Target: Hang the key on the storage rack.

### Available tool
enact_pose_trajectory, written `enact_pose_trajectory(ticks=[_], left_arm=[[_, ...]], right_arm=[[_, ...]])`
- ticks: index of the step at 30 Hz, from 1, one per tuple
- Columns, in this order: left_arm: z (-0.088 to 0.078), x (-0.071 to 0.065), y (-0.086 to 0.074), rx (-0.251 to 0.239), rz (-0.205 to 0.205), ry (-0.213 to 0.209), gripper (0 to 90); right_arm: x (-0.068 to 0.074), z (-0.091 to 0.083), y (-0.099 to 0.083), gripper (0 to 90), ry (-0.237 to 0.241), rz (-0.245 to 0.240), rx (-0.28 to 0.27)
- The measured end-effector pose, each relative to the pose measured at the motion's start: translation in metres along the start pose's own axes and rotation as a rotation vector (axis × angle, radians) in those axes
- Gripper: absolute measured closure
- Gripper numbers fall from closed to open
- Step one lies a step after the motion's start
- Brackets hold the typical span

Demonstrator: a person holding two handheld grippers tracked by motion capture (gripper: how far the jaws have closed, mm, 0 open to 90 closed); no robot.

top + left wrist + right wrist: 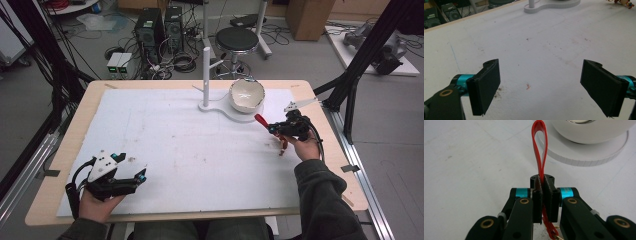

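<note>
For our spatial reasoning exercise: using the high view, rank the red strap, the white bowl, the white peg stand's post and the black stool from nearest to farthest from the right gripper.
1. Red strap, clamped in the right gripper.
2. White bowl, just beyond on the stand's base.
3. White peg stand's post, left of the bowl.
4. Black stool, on the floor past the table's far edge.

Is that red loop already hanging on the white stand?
No, the red loop is pinched between the right gripper jaws, short of the white stand.

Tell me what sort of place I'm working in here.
Probably a robotics lab or workshop: two black desktop computer towers with loose cables stand on the grey floor, beside a black round stool, behind the white-covered wooden table.
</note>
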State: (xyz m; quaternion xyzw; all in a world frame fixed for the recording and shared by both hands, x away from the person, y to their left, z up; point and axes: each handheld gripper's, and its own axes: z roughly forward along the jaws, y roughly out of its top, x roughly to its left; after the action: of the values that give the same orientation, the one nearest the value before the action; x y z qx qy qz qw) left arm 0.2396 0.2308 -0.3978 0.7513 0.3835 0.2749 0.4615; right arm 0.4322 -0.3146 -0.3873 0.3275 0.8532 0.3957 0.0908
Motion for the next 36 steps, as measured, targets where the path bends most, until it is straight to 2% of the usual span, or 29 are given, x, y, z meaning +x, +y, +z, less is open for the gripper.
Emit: enact_pose_trajectory(ticks=[3,9,19,29,36], left_arm=[[0.000,0.000,0.000,-0.001,0.003,-0.001,16.6],[0.000,0.000,0.000,-0.001,0.006,0.000,16.6],[-0.001,0.000,0.000,-0.001,0.004,0.000,16.6],[-0.001,0.000,0.000,0.000,0.008,0.000,16.6],[-0.001,0.000,0.001,0.001,0.011,0.001,16.6]], right_arm=[[0.007,-0.003,0.002,86.2,0.004,0.003,-0.008],[0.012,-0.008,0.002,86.2,0.003,-0.005,-0.016],[0.023,-0.010,0.004,86.2,0.027,-0.007,-0.019],[0.035,-0.019,0.006,86.2,0.036,-0.026,-0.068],[0.043,-0.023,0.007,86.2,0.047,-0.014,-0.091]])
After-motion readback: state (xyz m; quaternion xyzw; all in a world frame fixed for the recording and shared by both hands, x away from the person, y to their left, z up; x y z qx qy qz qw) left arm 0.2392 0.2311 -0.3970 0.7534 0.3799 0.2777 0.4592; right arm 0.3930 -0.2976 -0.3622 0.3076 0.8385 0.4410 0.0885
